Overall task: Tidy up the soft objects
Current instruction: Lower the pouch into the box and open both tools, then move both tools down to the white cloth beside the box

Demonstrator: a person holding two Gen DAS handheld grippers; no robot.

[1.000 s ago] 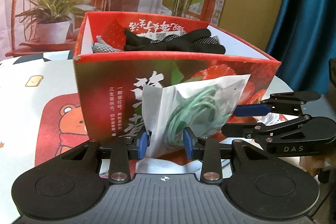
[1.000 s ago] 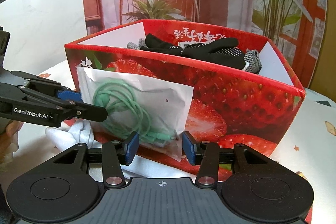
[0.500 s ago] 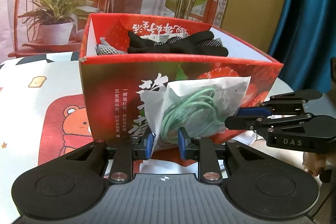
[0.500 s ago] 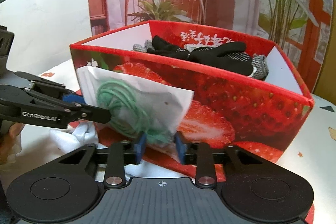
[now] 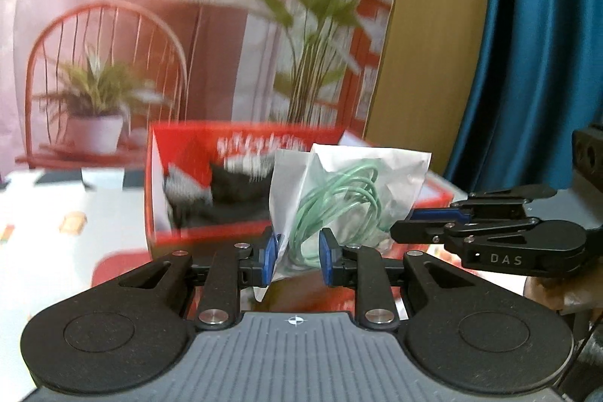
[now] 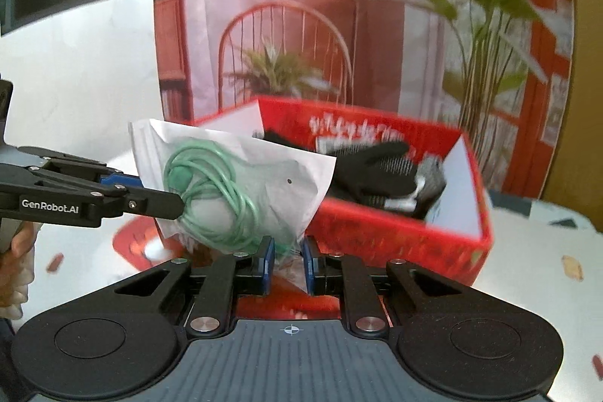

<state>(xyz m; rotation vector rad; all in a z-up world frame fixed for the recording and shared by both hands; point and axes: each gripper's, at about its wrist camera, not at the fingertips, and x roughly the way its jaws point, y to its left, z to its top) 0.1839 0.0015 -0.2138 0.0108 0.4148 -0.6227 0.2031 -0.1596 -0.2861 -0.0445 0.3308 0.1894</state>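
A white plastic bag (image 5: 350,183) (image 6: 233,183) with a coiled green cable inside hangs in the air in front of the red strawberry box (image 5: 226,232) (image 6: 395,236). My left gripper (image 5: 299,253) is shut on the bag's lower left corner. My right gripper (image 6: 287,260) is shut on its lower right corner. Each gripper shows from the side in the other's view. Black and grey gloves (image 6: 377,168) lie inside the box.
The box stands on a table with a cartoon-print cloth (image 5: 56,225). Behind it hangs a printed backdrop (image 6: 301,25) with a chair, lamp and plants. A blue curtain (image 5: 527,63) is at the right. A hand (image 6: 19,251) holds the left gripper.
Both grippers have closed on the bag and lifted it from the box's front wall up to the height of the box's rim. The box now appears lower in both views.
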